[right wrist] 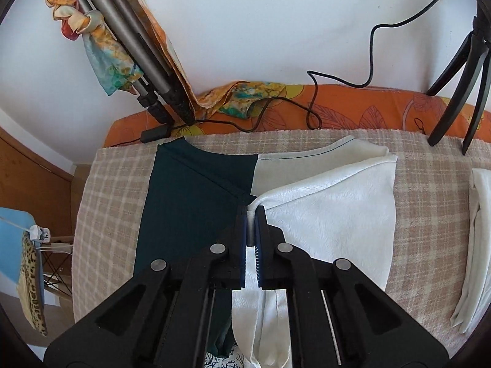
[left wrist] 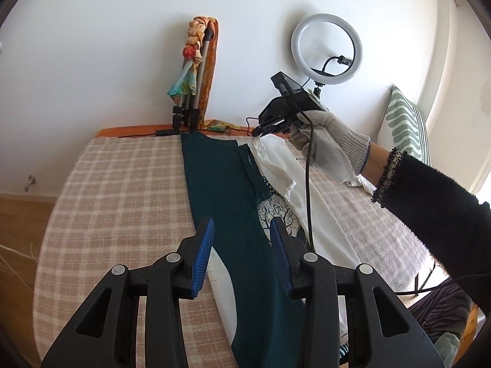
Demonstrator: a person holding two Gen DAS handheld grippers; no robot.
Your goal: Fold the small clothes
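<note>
right tool (right wrist: 252, 214) clenched on the white garment's (right wrist: 331, 214) folded edge; left tool (left wrist: 241, 239) released above the teal garment (left wrist: 221, 184); checked bed (left wrist: 116, 190) bare leftward.

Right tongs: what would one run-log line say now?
right tongs: shut on white garment | left tongs: open over teal garment

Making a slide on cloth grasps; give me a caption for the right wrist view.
Right gripper shut on the white cloth's folded edge, beside the dark green garment on the checked blanket.
</note>
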